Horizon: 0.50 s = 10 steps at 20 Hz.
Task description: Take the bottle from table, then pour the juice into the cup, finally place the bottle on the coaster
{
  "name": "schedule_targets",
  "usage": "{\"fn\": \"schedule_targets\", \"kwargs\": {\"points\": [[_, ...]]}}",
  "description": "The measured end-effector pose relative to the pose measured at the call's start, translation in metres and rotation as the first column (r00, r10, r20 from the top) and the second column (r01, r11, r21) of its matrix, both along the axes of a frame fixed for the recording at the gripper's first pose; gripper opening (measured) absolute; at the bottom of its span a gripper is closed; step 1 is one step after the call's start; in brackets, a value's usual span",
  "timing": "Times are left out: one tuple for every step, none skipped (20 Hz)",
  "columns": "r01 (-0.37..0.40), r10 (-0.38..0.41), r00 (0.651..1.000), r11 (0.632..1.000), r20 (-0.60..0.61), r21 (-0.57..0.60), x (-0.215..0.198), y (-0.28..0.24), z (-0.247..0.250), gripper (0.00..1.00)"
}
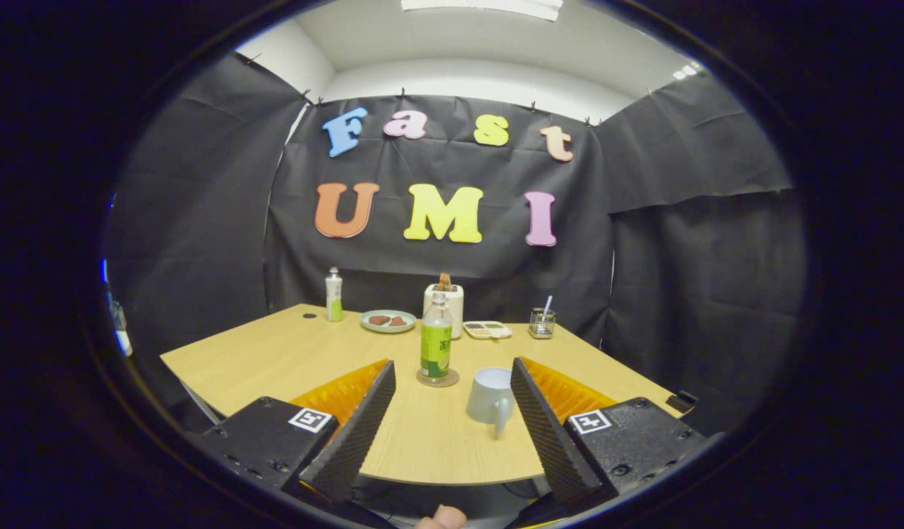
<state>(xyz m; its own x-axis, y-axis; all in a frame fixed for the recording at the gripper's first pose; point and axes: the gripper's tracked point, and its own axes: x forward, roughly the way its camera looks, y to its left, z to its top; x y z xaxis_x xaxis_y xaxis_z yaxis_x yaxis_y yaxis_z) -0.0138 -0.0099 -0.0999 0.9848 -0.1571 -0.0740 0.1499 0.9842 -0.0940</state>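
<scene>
1. Tongs (452, 375) spread wide, holding nothing; both fingers sit low over the near edge of the table (275, 360), bare wood between them.
2. White-and-green small bottle (334, 294) stands upright at the far left of the table, about 11 o'clock from the tongs; a small dark dot lies on the wood just left of it.
3. Round plate (388, 321) with two dark pieces on it, just right of that small bottle, 11 o'clock, far side.
4. Juice bottle (436, 342) with green label, upright, capped, standing on a round coaster (437, 379); roughly 12 o'clock, just beyond the fingertips, nearer the left finger (356, 430).
5. White canister (446, 305) right behind the juice bottle, something brown sticking out of its top.
6. Small tray (487, 330) with dark bits, right of the canister, 12 to 1 o'clock, far side.
7. Pale cup (490, 396), handle toward the camera, on the table at 1 o'clock, right beside the right finger (547, 422); apart from the juice bottle.
8. Clear glass holder (542, 322) with a stick in it, far right, 1 o'clock.
9. Fingertip of a person (443, 518) shows at 6 o'clock below the tongs.
</scene>
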Motion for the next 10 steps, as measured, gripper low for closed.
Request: {"fn": "schedule_targets", "kwargs": {"points": [[0.003,-0.003,1.0,1.0,0.006,0.01,-0.0033,-0.0011,0.0009,1.0],[-0.002,0.002,1.0,1.0,0.011,0.022,-0.0058,0.0002,-0.0001,1.0],[-0.007,0.007,1.0,0.999,0.014,0.031,-0.0067,0.0017,-0.0005,1.0],[-0.012,0.012,1.0,0.999,0.02,0.034,-0.0074,0.0024,0.0,1.0],[-0.012,0.011,1.0,1.0,0.021,0.026,-0.0071,0.0033,0.0004,1.0],[-0.01,0.01,1.0,1.0,0.02,0.016,-0.0067,0.0035,-0.0007,1.0],[-0.008,0.008,1.0,1.0,0.018,0.007,-0.0072,0.0043,-0.0004,1.0],[-0.005,0.005,1.0,1.0,0.021,0.003,-0.0065,0.0039,0.0005,1.0],[0.0,0.0,1.0,1.0,0.028,0.001,-0.0066,0.0036,0.0014,1.0],[0.007,-0.007,0.999,1.0,0.034,0.003,-0.0071,0.0012,0.0022,1.0]]}}
